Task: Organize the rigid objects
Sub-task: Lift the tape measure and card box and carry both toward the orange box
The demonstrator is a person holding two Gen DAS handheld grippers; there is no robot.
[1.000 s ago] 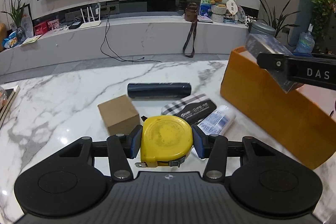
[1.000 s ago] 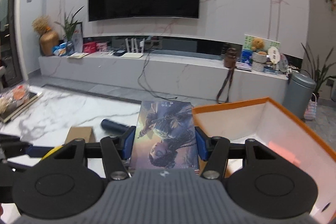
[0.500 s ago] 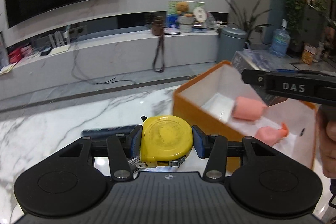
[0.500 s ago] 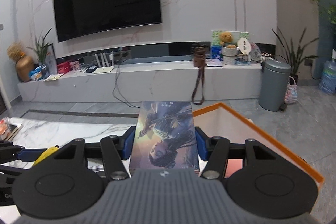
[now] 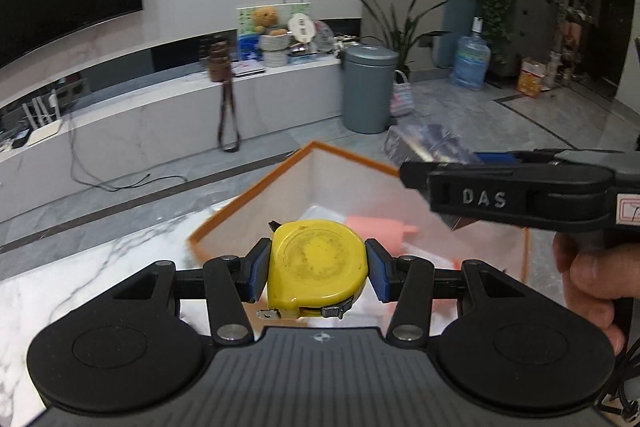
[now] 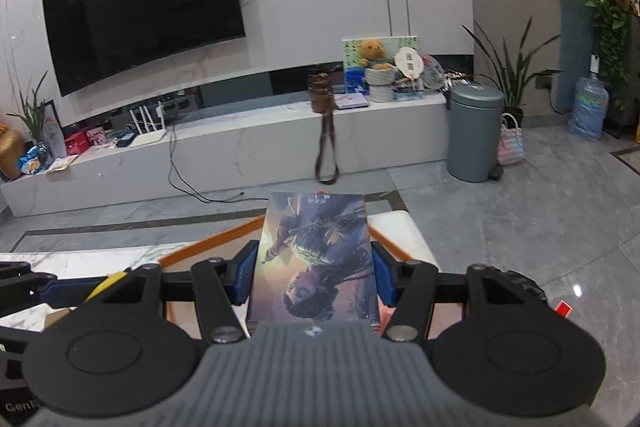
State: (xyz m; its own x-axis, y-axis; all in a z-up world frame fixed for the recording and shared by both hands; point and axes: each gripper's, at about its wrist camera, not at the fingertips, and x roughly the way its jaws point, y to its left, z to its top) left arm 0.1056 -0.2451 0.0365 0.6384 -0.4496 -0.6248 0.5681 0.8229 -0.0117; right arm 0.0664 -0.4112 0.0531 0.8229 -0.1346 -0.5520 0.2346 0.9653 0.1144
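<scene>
My left gripper [image 5: 318,269] is shut on a yellow tape measure [image 5: 318,273] and holds it above the near edge of the orange box [image 5: 256,201], which is white inside. Pink objects [image 5: 378,231] lie in the box. My right gripper [image 6: 314,273] is shut on a flat box with a picture of a figure on it [image 6: 316,259] and holds it over the orange box [image 6: 208,241]. The right gripper also shows in the left wrist view [image 5: 500,195], on the right above the box, with the picture box [image 5: 432,143] sticking out.
The orange box stands on a white marble table [image 5: 80,275]. Beyond the table are a low marble TV bench [image 6: 240,151], a grey bin [image 6: 474,131] and a water bottle [image 6: 590,113] on the floor.
Both grippers have swung right and moved over the orange box with their objects. The cardboard cube, dark tube and other table items have left the left wrist view.
</scene>
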